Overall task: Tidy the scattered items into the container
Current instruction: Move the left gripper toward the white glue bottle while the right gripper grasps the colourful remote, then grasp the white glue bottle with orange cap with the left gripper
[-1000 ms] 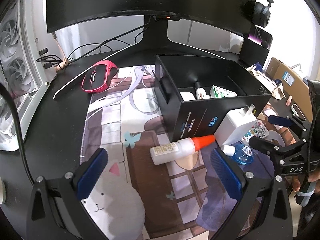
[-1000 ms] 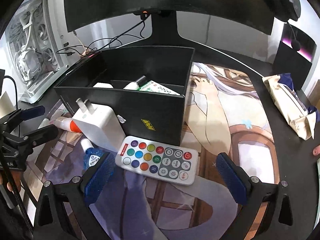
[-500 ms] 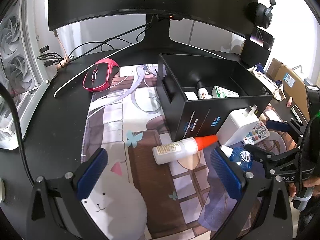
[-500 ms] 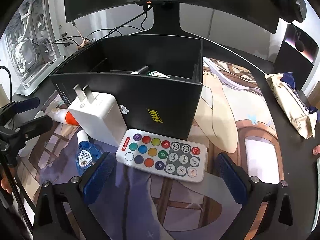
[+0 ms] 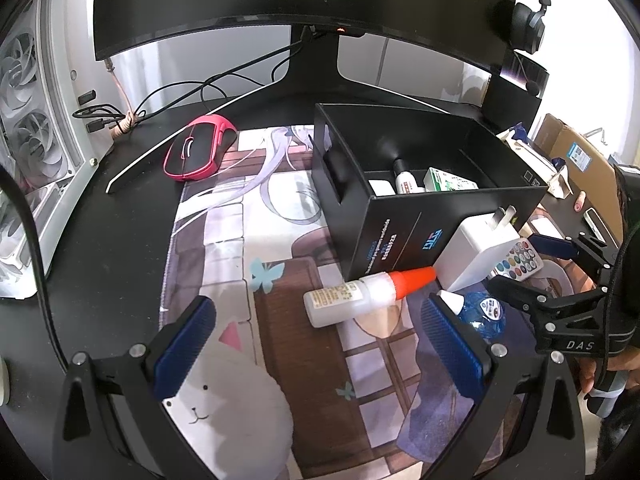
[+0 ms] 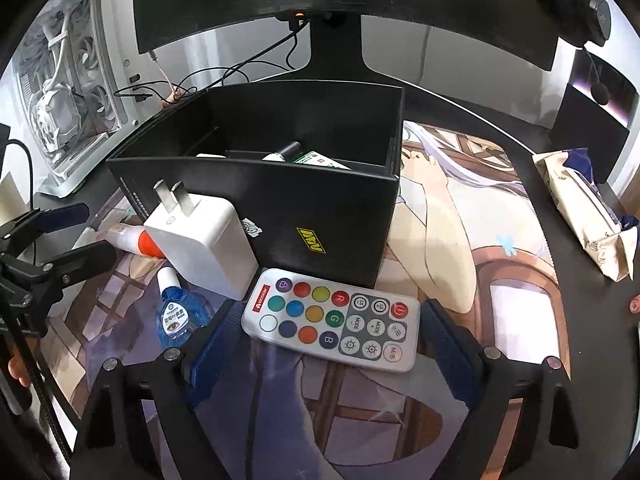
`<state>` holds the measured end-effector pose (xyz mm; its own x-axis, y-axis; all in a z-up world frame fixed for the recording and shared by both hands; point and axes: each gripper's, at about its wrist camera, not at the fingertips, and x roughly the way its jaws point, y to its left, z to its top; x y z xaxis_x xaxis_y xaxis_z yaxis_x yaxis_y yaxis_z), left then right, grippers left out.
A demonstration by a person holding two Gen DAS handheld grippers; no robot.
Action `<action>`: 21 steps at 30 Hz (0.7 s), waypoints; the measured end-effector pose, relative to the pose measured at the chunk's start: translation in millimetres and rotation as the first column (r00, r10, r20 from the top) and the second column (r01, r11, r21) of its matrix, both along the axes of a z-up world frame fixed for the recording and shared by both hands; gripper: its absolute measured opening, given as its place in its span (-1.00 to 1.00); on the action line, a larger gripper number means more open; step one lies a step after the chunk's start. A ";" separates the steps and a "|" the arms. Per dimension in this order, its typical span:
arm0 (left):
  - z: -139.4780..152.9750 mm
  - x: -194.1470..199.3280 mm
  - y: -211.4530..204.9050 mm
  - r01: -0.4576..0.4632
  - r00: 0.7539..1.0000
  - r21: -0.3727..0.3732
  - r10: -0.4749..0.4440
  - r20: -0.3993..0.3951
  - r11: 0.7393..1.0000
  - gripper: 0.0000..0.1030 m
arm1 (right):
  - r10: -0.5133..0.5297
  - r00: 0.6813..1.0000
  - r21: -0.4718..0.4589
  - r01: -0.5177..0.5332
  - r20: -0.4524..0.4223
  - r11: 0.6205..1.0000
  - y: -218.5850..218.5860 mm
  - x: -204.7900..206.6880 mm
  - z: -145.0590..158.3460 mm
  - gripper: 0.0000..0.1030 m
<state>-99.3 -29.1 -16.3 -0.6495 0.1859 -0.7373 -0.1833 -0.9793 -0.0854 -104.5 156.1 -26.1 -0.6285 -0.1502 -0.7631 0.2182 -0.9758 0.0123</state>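
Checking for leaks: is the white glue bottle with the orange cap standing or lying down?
Lying down. The white glue bottle with the orange cap rests on its side on the printed desk mat, cap pointing toward the white plug adapter.

remote (image 6: 332, 322) flat on mat | charger (image 6: 202, 244) leaning on black box (image 6: 320, 216)

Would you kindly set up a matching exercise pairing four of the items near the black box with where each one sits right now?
Items:
1. remote
2. white charger
3. glue bottle
4. green-and-white carton

Places:
A. inside the black box
B. leaning against the box wall, prongs up
C. flat on the mat between the pads of the open right tool
D. on its side on the mat, orange cap toward the charger, ahead of the open left tool

Pairs: 1-C, 2-B, 3-D, 4-A
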 end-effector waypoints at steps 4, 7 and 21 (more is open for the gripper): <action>-1.5 -0.8 1.0 0.003 1.000 0.001 -0.003 0.005 1.000 1.00 | 0.001 1.000 -0.008 -0.002 -0.003 1.000 2.5 4.5 1.1 0.75; -3.9 -2.6 4.1 0.006 1.000 0.002 -0.006 0.012 1.000 1.00 | -0.004 1.000 0.000 0.004 -0.015 1.000 5.6 8.9 3.0 0.75; -14.6 -19.3 26.4 -0.015 0.998 0.013 0.014 0.069 1.000 1.00 | 0.002 0.999 -0.024 -0.003 -0.047 1.000 19.8 16.6 17.1 0.75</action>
